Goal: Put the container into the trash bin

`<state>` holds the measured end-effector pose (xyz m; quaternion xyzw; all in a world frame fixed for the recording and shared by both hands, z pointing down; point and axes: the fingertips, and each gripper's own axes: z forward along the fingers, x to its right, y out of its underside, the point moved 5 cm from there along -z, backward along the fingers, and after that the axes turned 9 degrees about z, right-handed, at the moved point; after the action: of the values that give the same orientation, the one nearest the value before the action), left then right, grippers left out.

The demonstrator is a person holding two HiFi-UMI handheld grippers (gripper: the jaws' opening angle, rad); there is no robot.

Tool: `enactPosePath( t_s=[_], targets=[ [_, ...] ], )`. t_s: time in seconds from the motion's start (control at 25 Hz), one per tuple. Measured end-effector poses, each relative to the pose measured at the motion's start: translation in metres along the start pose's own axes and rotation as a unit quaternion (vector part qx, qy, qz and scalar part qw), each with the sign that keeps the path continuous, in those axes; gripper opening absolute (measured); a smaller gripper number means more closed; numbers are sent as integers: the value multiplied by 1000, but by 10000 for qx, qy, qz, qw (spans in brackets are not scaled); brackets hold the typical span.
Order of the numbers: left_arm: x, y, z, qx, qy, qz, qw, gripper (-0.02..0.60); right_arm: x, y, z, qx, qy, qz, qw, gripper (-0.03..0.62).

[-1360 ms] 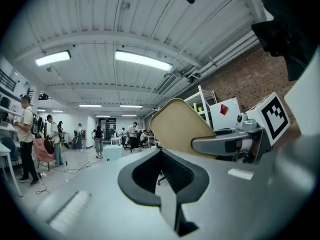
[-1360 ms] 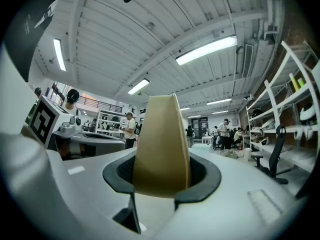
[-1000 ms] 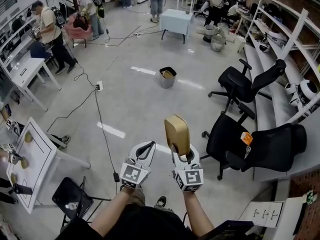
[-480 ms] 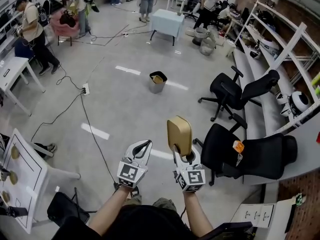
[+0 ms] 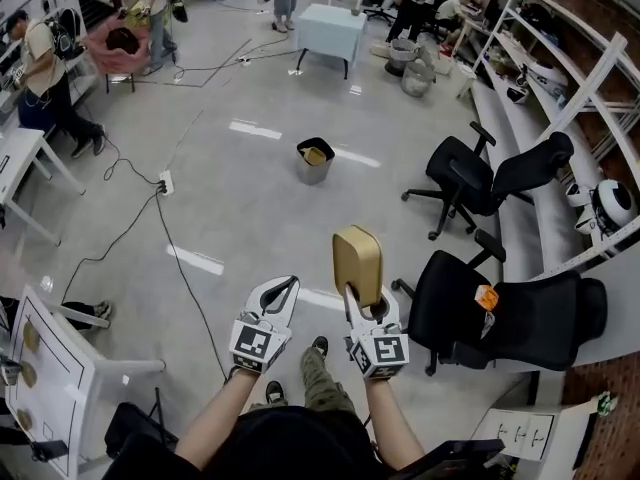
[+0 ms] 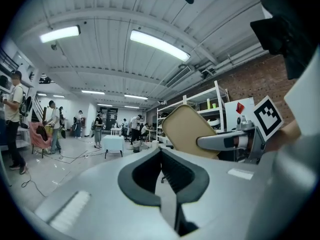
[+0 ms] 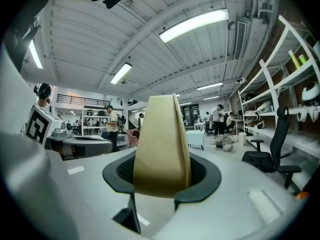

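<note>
Tan, thin-walled and light-looking, the container (image 5: 357, 265) is standing upright in my right gripper (image 5: 366, 306), whose jaws are pinching only its lower edge, so most of it is rising free above the grip, toward 12 o'clock in the head view. My left gripper (image 5: 284, 294) is hanging just beside it at 9 o'clock, its jaws pressed together on nothing. The trash bin (image 5: 315, 164) is sitting on the grey floor (image 5: 250, 208) at 12 o'clock, well apart from both grippers, with something tan already lying in its mouth. I am judging that the task is only partly done: the container is in hand but is not yet near the bin. Several things could be going wrong from here. Because I am holding so little of the container, a jolt could be tipping it in the jaws or pulling it out. If I am opening the jaws before it is over the rim, it will be landing on the floor. The piece already inside may be leaving little room, so the container could be perching on the rim. The black office chair (image 5: 470, 308) at 3 o'clock is close to my right side and could be snagging it, and the cable (image 5: 190, 268) at 10 o'clock could be catching a foot.
</note>
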<state>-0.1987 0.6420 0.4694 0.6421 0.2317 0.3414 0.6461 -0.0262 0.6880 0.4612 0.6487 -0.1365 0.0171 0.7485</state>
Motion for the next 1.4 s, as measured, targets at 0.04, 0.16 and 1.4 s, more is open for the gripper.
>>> enactPosePath(
  t_s=[0.04,0.16,1.4],
  targets=[
    [-5,2,13,-54,-6,18,10000,3,11,0,13,2,-2,49,10000,196],
    [-12,5,60,-182,-10,72,9998,3,54,-3,53,51,9,242,9997,196],
    [-287,23,347,68,96,240,9996,3,166,-71,436,-435,491,70,9978,196]
  ],
)
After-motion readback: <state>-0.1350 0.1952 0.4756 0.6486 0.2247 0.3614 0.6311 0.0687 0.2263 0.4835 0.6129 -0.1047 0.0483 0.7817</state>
